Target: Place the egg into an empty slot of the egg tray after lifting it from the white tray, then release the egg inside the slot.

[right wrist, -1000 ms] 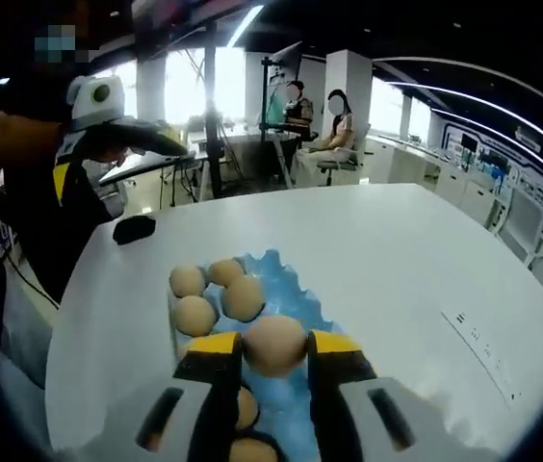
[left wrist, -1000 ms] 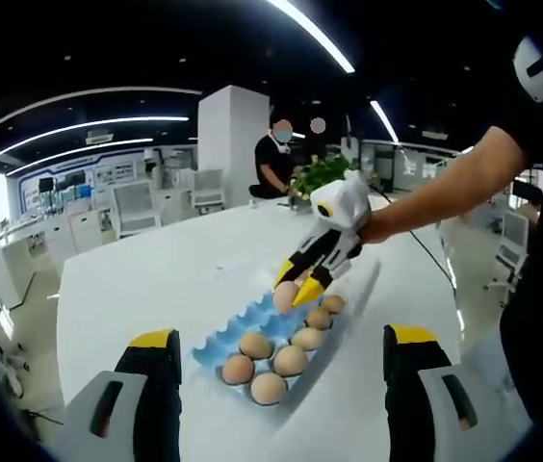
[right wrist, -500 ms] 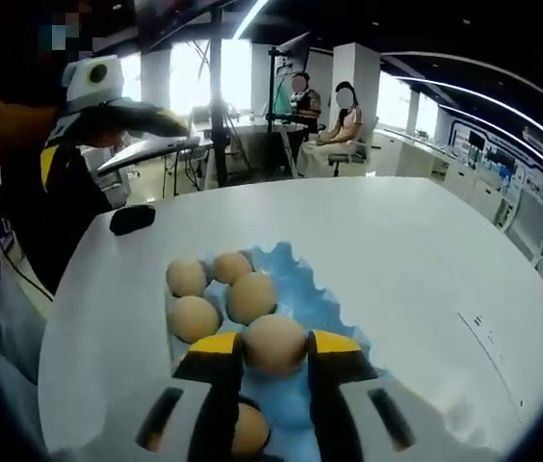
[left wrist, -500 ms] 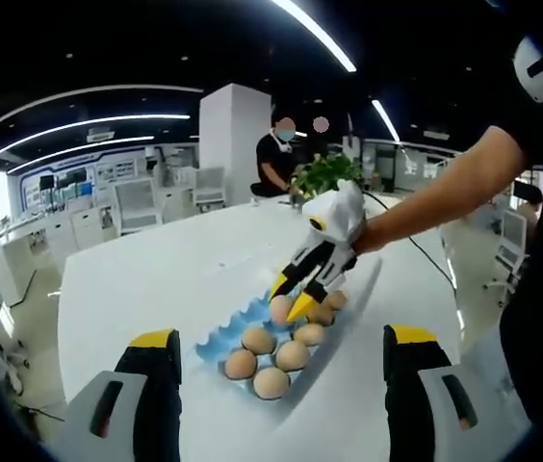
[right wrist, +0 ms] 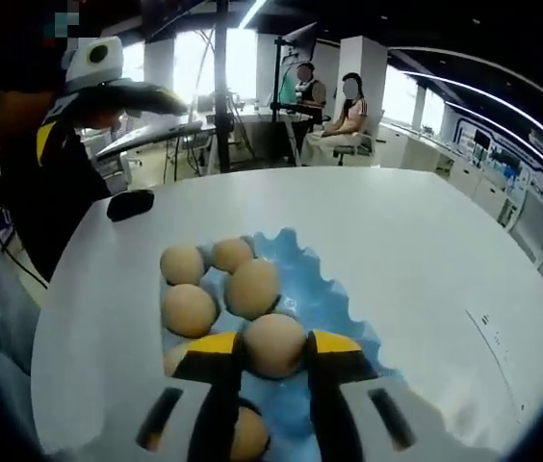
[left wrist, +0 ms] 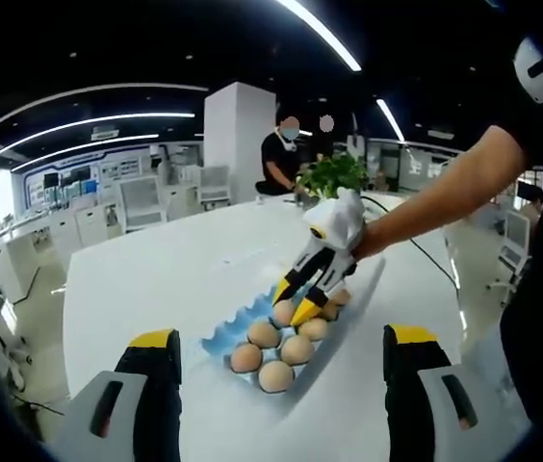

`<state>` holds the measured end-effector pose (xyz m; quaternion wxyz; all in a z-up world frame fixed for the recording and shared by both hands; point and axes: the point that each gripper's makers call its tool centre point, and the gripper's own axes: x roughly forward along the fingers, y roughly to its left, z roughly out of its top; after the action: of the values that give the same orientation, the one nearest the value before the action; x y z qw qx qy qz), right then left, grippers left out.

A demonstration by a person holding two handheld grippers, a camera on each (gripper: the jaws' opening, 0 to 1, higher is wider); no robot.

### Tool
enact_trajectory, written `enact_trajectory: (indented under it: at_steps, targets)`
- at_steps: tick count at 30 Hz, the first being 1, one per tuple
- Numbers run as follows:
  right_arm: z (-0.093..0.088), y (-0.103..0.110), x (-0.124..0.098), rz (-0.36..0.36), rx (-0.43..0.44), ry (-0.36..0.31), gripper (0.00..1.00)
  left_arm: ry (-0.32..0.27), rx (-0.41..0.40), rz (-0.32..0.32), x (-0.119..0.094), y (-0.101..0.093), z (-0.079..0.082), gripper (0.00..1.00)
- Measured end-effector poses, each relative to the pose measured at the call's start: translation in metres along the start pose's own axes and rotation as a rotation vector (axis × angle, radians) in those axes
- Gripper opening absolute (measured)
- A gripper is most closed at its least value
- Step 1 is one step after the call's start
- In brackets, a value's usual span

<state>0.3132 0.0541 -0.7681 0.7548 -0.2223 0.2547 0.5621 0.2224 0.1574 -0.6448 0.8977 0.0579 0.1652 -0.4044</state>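
A blue egg tray (right wrist: 322,292) lies on the white table and holds several brown eggs (right wrist: 252,287). My right gripper (right wrist: 273,348) is shut on one brown egg (right wrist: 273,343) and holds it low over the tray's near slots. In the left gripper view that right gripper (left wrist: 294,306) leans down over the blue egg tray (left wrist: 221,332) with the egg (left wrist: 284,313) between its yellow tips. My left gripper (left wrist: 281,339) hangs back above the table edge, its jaws wide apart and bare. It also appears at the upper left as the left gripper (right wrist: 161,97).
A pale tray rim (left wrist: 364,289) runs along the blue tray's right side. A small black object (right wrist: 130,204) lies on the table (right wrist: 426,250) near its left edge. A potted plant (left wrist: 329,174) stands at the far side, with people seated beyond.
My right gripper has sunk closer to the blue tray with the egg still held, so the tray's eggs look larger. The left gripper has stayed in place.
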Motion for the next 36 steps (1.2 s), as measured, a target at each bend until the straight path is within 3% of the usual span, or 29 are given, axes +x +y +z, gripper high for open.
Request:
enact_trajectory:
  at_steps: [10,14,17,36]
  targets:
    - [-0.001,0.001,-0.002,0.005,0.002,0.0,0.29,-0.005,0.003,0.002,0.002,0.0,0.003,0.89]
    - [0.002,-0.001,-0.006,-0.002,0.027,-0.027,0.37,-0.006,0.005,0.003,0.002,-0.001,0.004,0.89]
    - [0.001,-0.001,-0.008,-0.004,0.016,-0.022,0.35,-0.006,0.006,0.001,0.003,-0.002,0.005,0.89]
    - [-0.017,-0.011,-0.047,-0.049,0.064,-0.049,0.35,-0.011,0.016,-0.017,0.009,-0.009,0.008,0.89]
